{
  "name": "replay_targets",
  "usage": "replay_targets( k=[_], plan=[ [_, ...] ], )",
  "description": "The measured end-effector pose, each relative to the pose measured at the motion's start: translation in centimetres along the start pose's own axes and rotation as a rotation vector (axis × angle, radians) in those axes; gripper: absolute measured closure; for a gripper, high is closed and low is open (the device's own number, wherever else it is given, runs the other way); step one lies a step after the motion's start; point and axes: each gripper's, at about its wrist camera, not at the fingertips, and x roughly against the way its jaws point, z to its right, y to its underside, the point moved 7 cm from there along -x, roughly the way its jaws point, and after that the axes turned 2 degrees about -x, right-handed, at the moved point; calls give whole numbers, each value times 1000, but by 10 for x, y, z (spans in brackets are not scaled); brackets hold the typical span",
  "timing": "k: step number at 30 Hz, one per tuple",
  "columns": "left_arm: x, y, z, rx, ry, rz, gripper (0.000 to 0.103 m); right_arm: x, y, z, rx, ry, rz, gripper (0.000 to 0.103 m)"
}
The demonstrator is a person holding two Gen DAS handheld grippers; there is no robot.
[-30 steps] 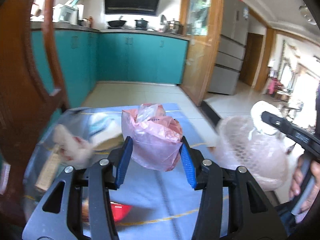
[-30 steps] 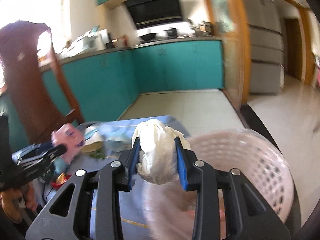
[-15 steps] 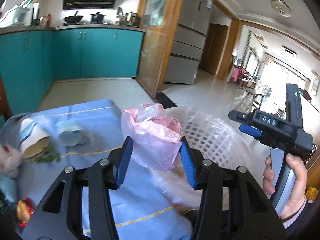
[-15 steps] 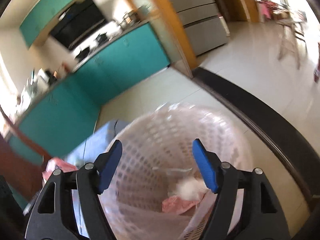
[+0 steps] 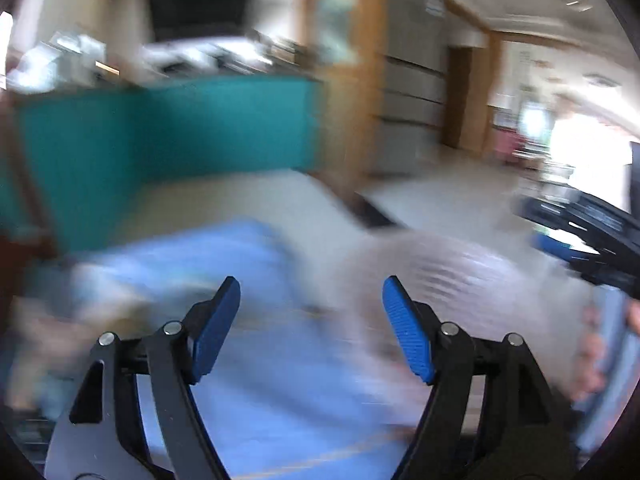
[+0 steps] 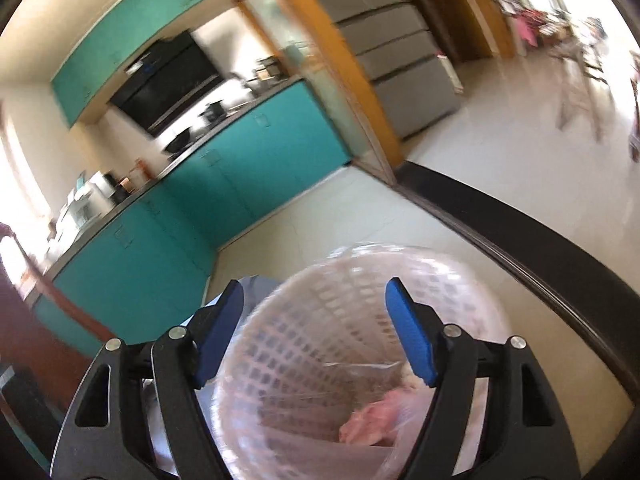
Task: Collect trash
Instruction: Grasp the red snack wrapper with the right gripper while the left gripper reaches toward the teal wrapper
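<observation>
My left gripper [image 5: 311, 328] is open and empty above the blue tablecloth [image 5: 240, 260]; this view is heavily blurred. The white mesh waste basket [image 5: 460, 280] stands to its right. My right gripper [image 6: 314, 332] is open and empty above the same basket [image 6: 320, 340]. Pink crumpled plastic [image 6: 372, 416] lies at the basket's bottom beside something white [image 6: 408, 376]. The right gripper also shows at the right edge of the left wrist view [image 5: 580, 232], held by a hand.
Teal kitchen cabinets [image 6: 224, 184] run along the back. A dark wooden chair [image 6: 24, 320] stands at the left. A grey fridge [image 6: 400, 48] and a wooden door frame [image 6: 332, 64] are at the back right. Blurred items lie on the cloth at the left [image 5: 80, 312].
My left gripper has opened and no longer holds the pink plastic bag; pink plastic now lies in the basket. The left camera is swinging fast. The right gripper stays open over the basket.
</observation>
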Motion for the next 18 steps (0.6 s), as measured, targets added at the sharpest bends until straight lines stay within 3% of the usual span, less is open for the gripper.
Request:
replay_targets(
  k=[1, 3, 7, 12, 15, 18],
  plan=[
    [13, -2, -26, 0, -133, 31, 29, -4, 5, -14, 33, -36, -20, 31],
    [35, -4, -66, 14, -308, 70, 29, -13, 22, -43, 100, -106, -75, 31],
    [83, -11, -125, 104, -464, 166, 29, -39, 86, -126, 284, -289, -274, 31],
    [117, -6, -163, 142, -534, 220, 28, -69, 172, -202, 359, -459, -530, 31],
    [119, -4, -176, 145, -541, 210, 28, -83, 216, -223, 369, -494, -667, 31],
    [121, -6, -190, 144, -541, 196, 28, -83, 250, -236, 399, -505, -743, 31]
  ],
)
